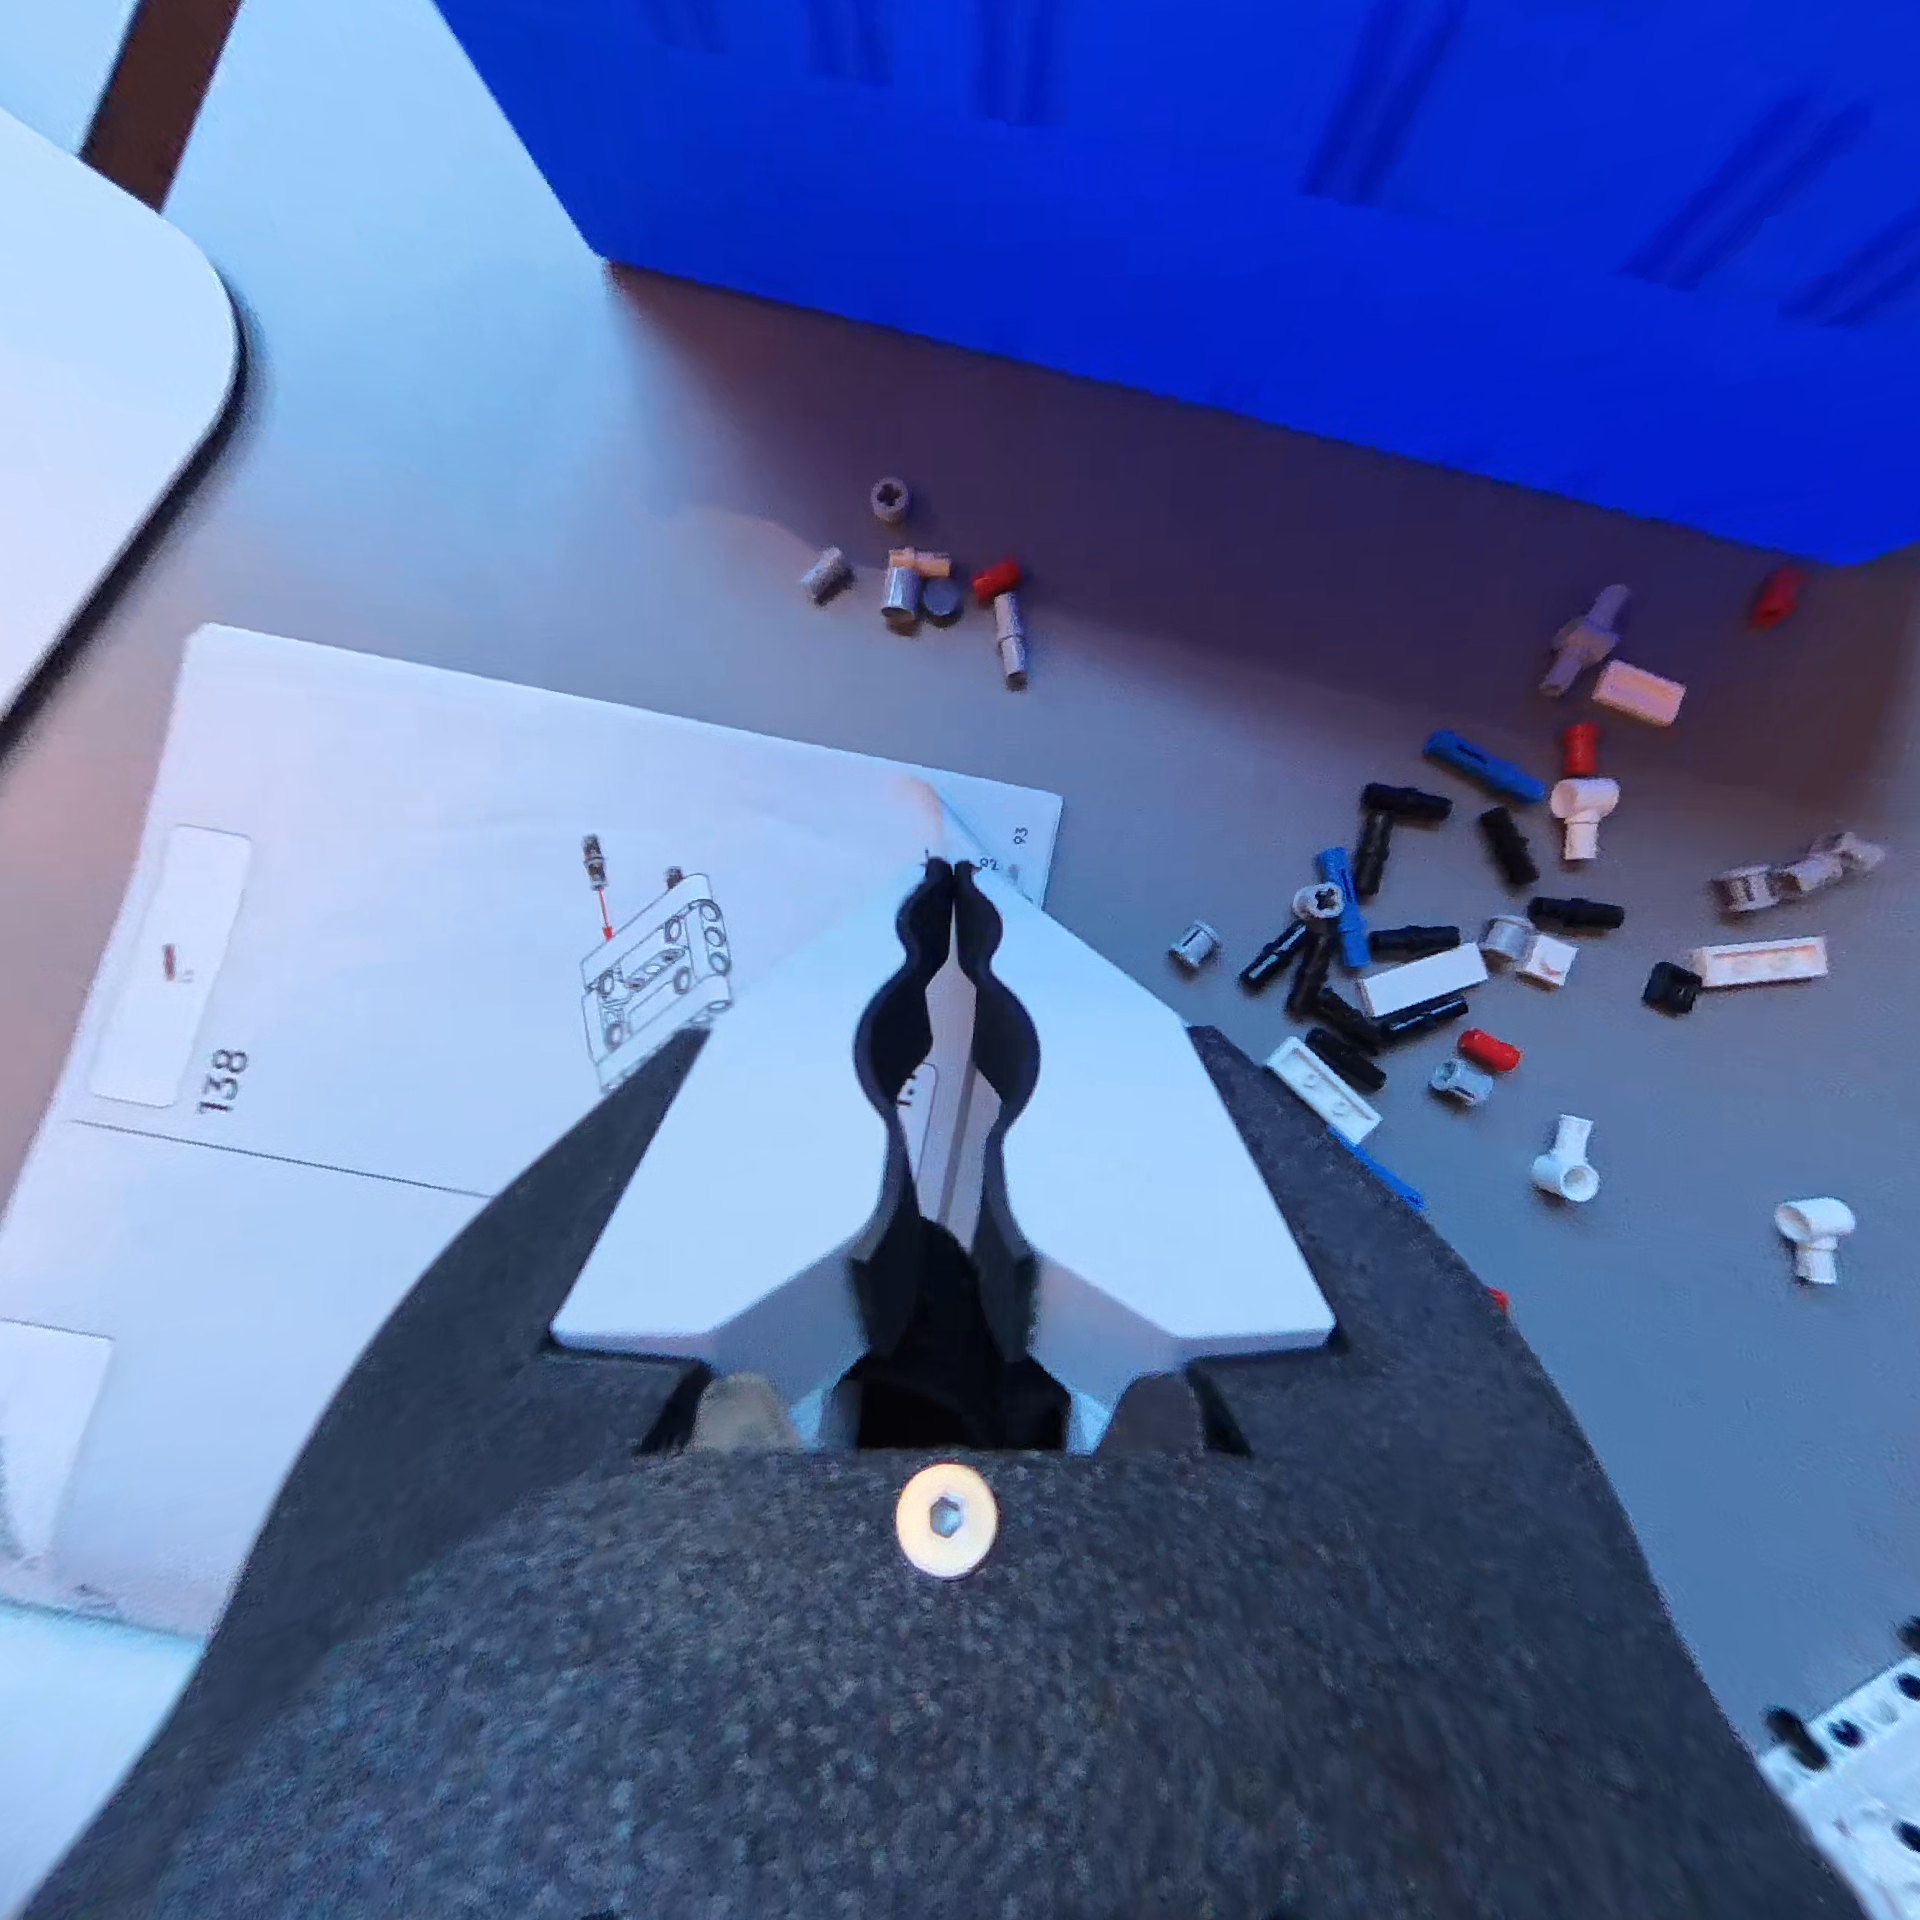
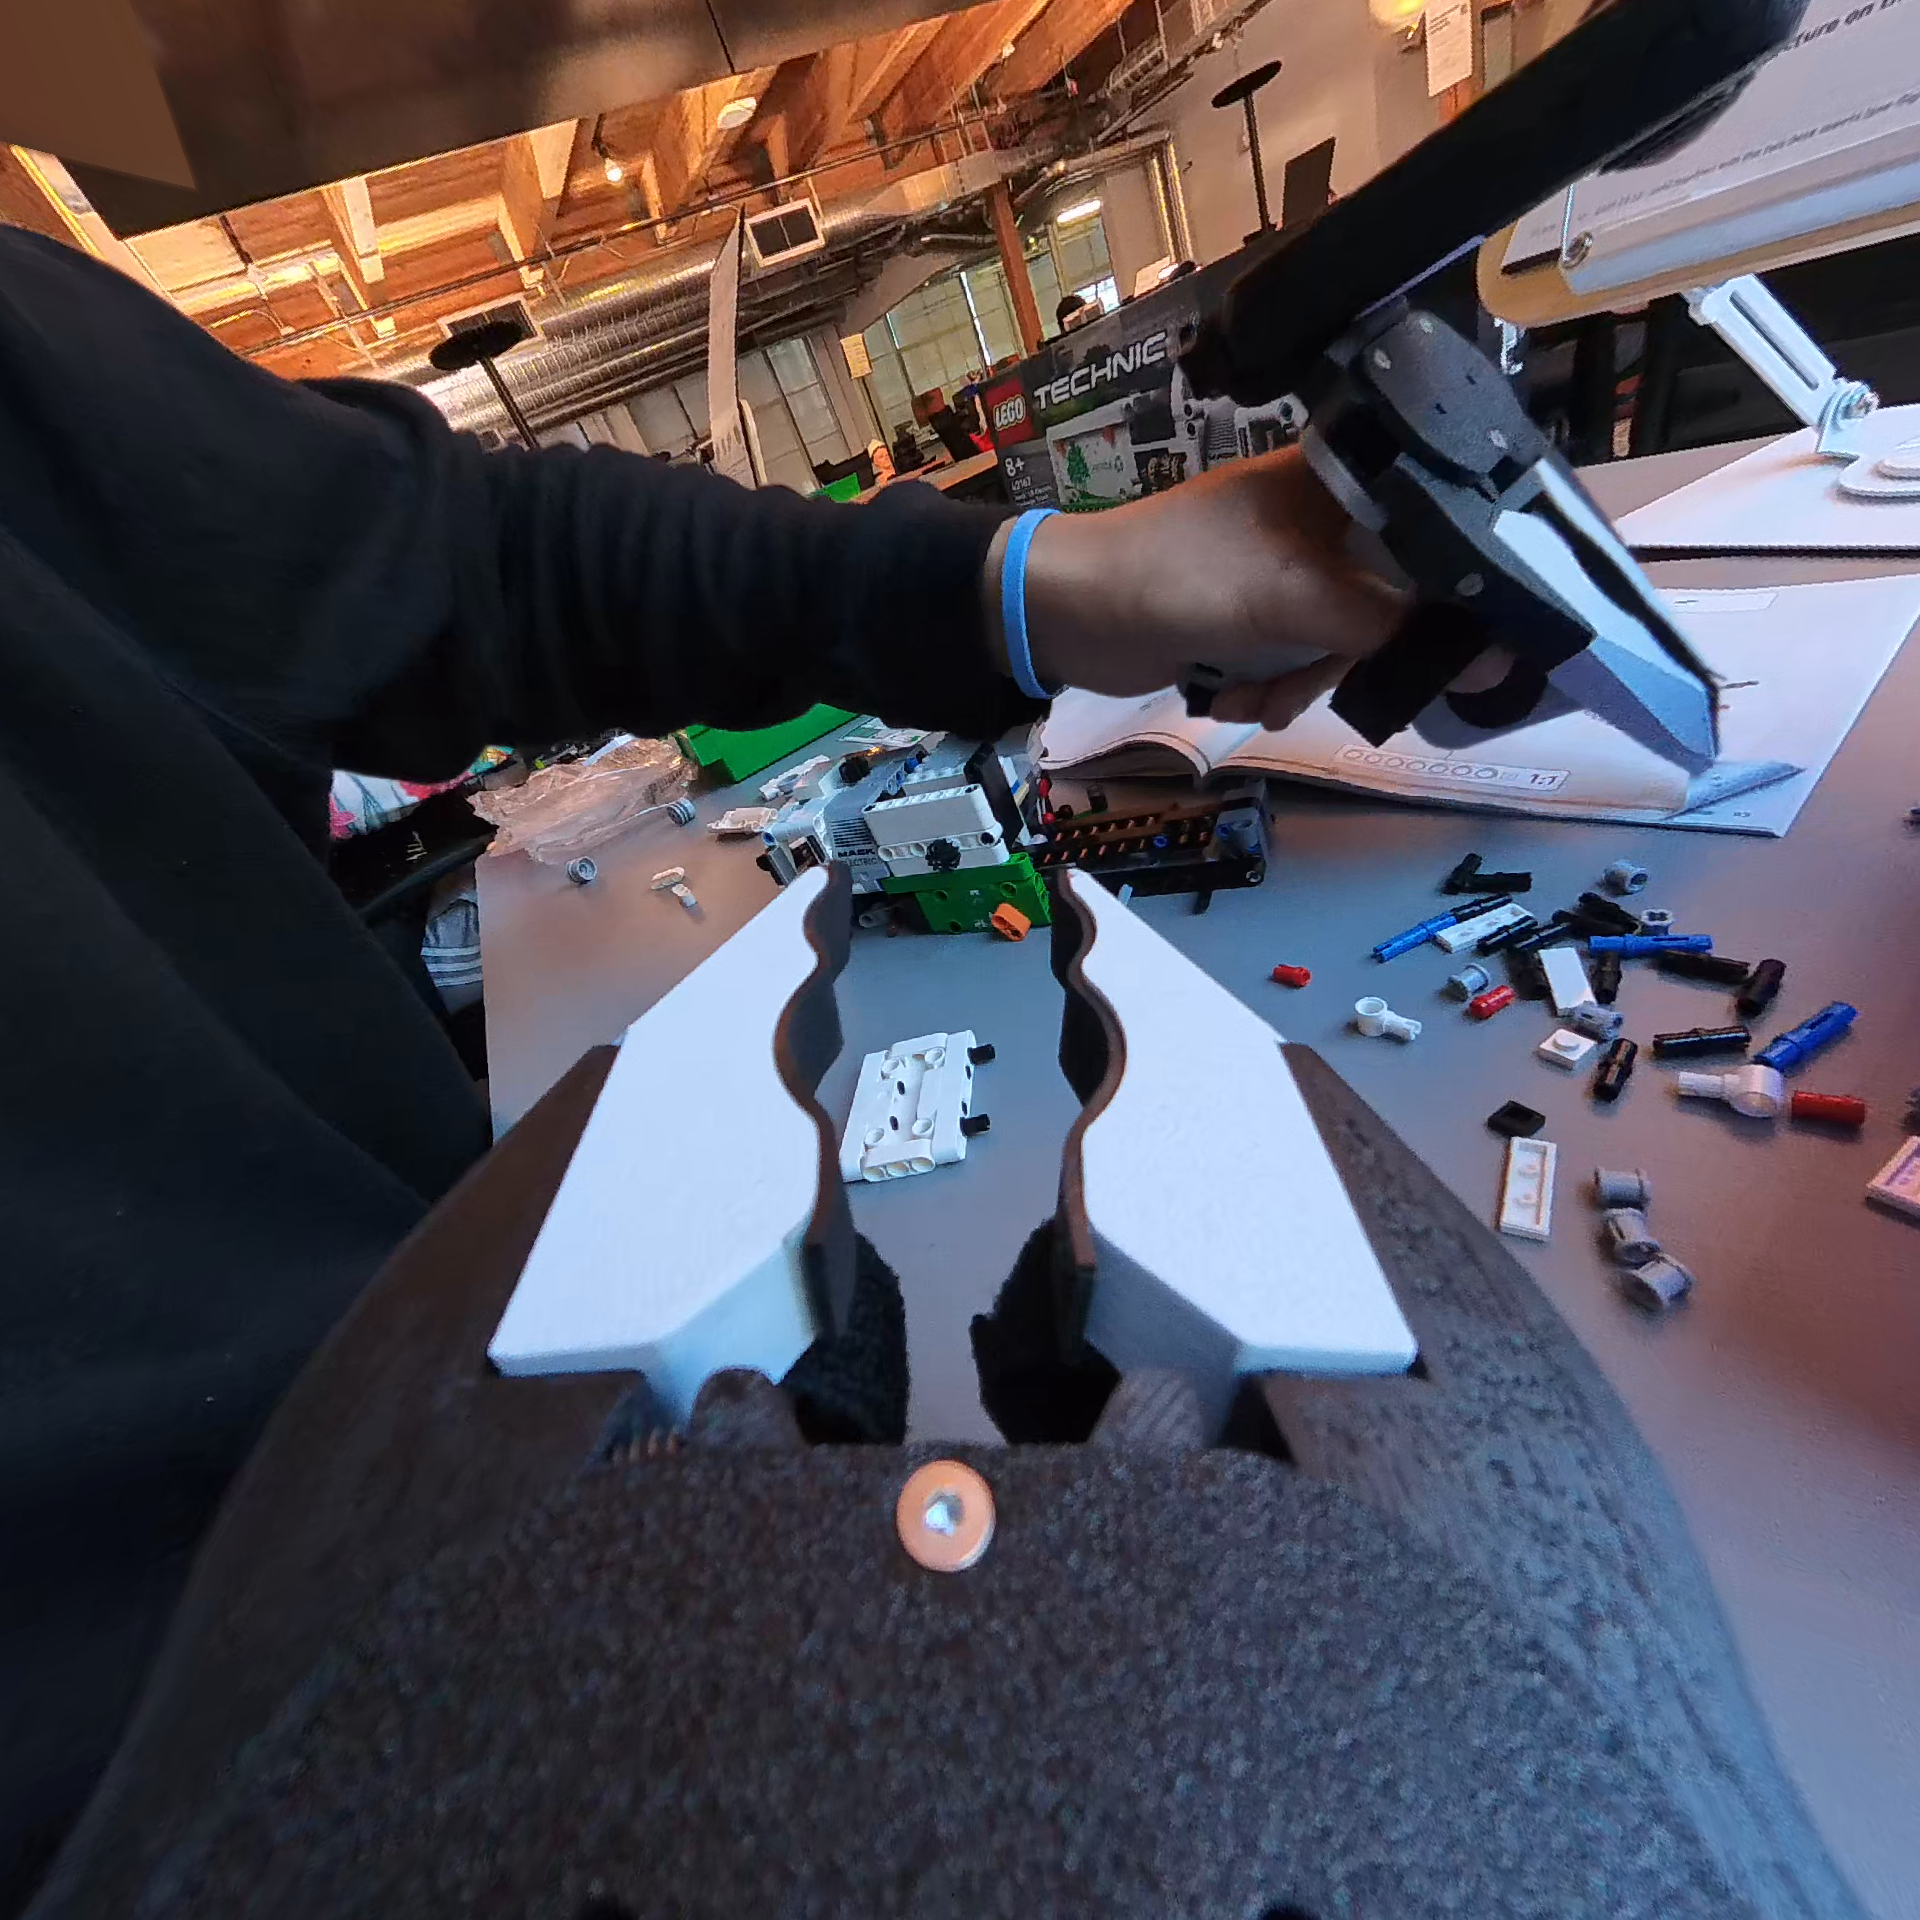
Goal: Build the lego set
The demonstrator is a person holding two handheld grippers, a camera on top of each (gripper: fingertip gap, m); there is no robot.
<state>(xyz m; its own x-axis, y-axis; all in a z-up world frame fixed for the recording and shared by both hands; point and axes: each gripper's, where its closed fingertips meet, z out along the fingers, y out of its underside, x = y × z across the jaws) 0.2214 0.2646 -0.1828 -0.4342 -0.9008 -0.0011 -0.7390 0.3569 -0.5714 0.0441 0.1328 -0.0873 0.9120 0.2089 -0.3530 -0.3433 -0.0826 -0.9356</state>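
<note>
My left gripper (image 1: 951, 868) is shut, with its tips down on the corner of the open instruction booklet (image 1: 416, 831). I cannot tell whether a page is pinched. The right wrist view shows it too (image 2: 1709, 743), held in a hand over the booklet (image 2: 1558, 727). My right gripper (image 2: 951, 878) is open and empty above the grey table. A white frame piece with black pins (image 2: 920, 1107) lies flat on the table between its fingers. The partly built white, green and black model (image 2: 935, 821) stands beyond the fingertips. Loose pins and connectors lie scattered (image 1: 1382, 966), to the right in the right wrist view (image 2: 1558, 977).
A blue bin (image 1: 1247, 208) stands behind the loose pieces. A small cluster of grey and red pieces (image 1: 925, 582) lies near it. The person's black sleeve (image 2: 623, 603) crosses the left side. A set box (image 2: 1091, 416) and a crumpled plastic bag (image 2: 582, 790) sit farther back. There is about 25 cm between the tips of the two grippers.
</note>
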